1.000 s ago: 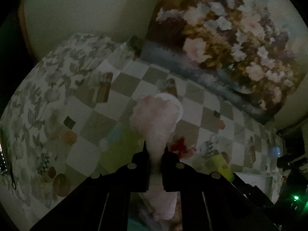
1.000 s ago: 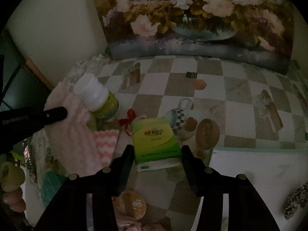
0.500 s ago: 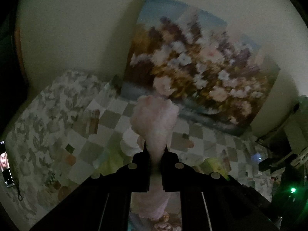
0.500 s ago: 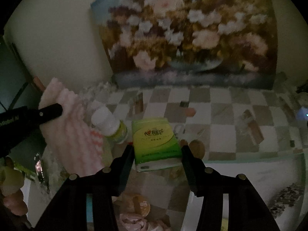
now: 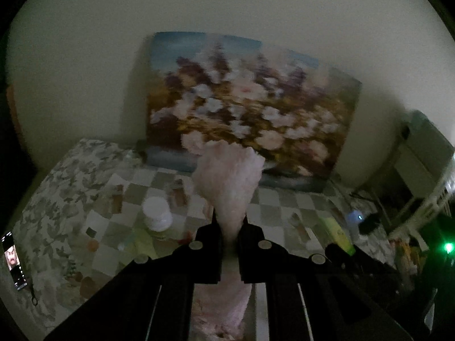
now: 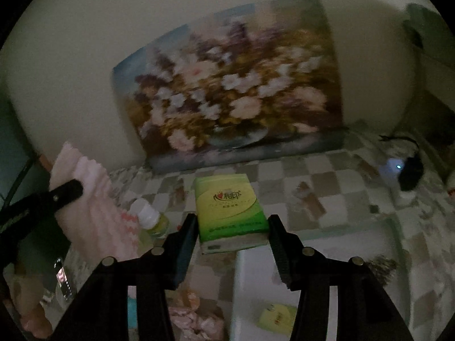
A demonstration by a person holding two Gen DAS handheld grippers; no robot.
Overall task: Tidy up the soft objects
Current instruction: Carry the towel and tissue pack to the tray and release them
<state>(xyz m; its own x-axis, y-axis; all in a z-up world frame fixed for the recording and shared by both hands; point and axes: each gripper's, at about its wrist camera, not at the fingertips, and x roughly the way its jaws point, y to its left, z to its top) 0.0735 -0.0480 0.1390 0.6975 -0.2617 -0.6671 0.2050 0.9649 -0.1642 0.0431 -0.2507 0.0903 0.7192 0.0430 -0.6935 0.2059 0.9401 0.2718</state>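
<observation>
My left gripper (image 5: 229, 228) is shut on a fluffy pink cloth (image 5: 229, 176), which sticks up past the fingers and hangs below them, high above the checkered table (image 5: 284, 207). The cloth also shows at the left of the right wrist view (image 6: 93, 199). My right gripper (image 6: 231, 227) is shut on a green tissue pack (image 6: 229, 204), held flat between its fingers above the table.
A white-capped bottle (image 5: 157, 213) stands on the table below the cloth. A large flower painting (image 5: 244, 108) leans on the wall behind. A white box (image 6: 312, 284) holding a small yellow-green packet (image 6: 277, 316) lies below the right gripper. A phone (image 5: 12, 258) lies at the far left.
Both grippers have risen and tilted up, each keeping its load; the table has dropped lower in both views and more wall and painting show.
</observation>
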